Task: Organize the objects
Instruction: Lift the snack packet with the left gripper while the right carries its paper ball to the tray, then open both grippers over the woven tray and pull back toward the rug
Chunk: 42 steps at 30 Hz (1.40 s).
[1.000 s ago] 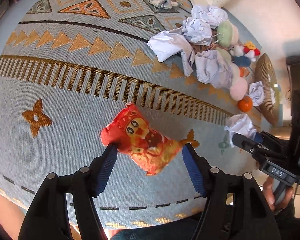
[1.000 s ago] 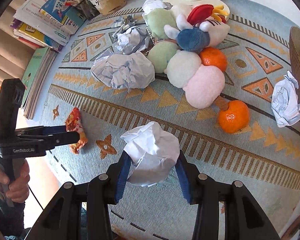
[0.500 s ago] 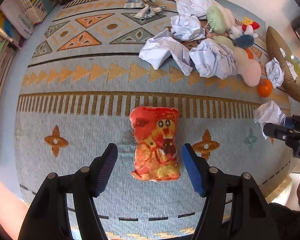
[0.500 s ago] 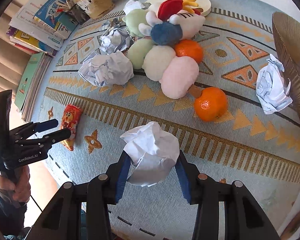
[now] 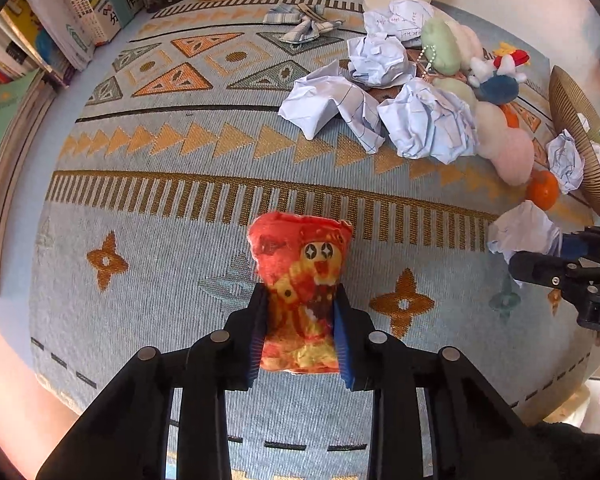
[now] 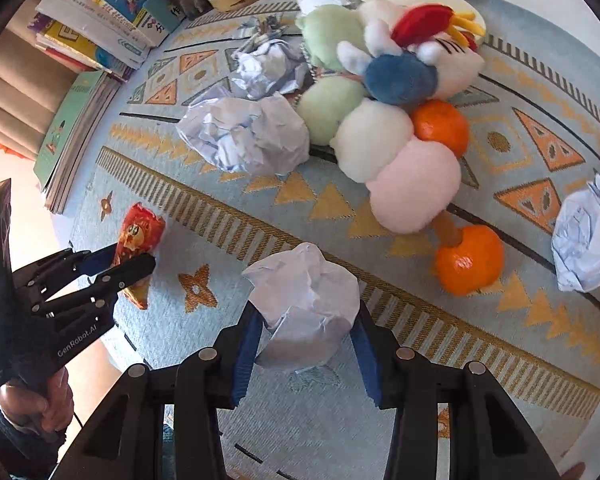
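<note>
The left hand-held gripper point(image 5: 300, 320) is clenching the lower half of the red snack bag point(image 5: 300, 272) near the front edge of the patterned cloth point(image 5: 160, 200) covering the counter, while the right hand-held gripper point(image 6: 306, 340) is grasping a crumpled paper ball point(image 6: 304, 300). Judging by the clutter, sorting is barely getting going: more paper wads point(image 6: 244, 136), plush toys point(image 6: 380, 120) and two oranges point(image 6: 470, 260) are lying heaped together farther back, waiting to be sorted, and only a little seems to be sitting in the woven basket point(image 5: 576, 120)
</note>
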Motion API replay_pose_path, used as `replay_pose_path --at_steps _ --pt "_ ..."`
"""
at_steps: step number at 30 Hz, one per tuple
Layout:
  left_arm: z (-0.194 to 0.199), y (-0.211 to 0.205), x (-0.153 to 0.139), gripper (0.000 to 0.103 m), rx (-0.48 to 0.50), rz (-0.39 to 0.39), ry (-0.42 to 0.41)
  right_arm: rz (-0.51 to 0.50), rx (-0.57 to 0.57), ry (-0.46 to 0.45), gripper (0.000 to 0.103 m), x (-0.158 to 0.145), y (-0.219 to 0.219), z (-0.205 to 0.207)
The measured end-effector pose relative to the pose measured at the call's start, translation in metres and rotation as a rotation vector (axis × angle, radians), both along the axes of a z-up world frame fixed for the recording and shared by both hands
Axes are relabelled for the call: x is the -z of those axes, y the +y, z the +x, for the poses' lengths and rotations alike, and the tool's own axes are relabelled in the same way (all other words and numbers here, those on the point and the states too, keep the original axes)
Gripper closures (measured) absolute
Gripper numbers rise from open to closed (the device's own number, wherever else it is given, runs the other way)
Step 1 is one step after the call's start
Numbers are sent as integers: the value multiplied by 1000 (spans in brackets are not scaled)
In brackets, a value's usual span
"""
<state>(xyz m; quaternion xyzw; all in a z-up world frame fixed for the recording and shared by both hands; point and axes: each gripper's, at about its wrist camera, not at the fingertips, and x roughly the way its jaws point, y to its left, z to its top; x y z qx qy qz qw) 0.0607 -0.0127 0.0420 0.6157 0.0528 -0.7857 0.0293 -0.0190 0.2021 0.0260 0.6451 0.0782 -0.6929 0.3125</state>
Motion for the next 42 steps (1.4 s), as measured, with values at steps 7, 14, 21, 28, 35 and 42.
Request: replay_pose_path --at_steps 7,14,21,28,35,42 --pt "13 8 -34 76 -82 45 84 -70 -114 61 60 -36 -27 7" --pt "-19 49 -80 76 -23 65 248 -168 -37 248 60 -110 11 -8" --pt "-91 127 -138 76 179 185 371 -167 336 444 59 -174 144 -45" --pt "-161 239 -139 76 446 266 319 -145 750 417 59 -171 278 -76" --pt "-208 310 -109 62 566 345 221 -116 748 320 51 -135 282 -113" --pt "-222 303 -88 62 500 343 114 -141 739 273 32 -116 277 -126"
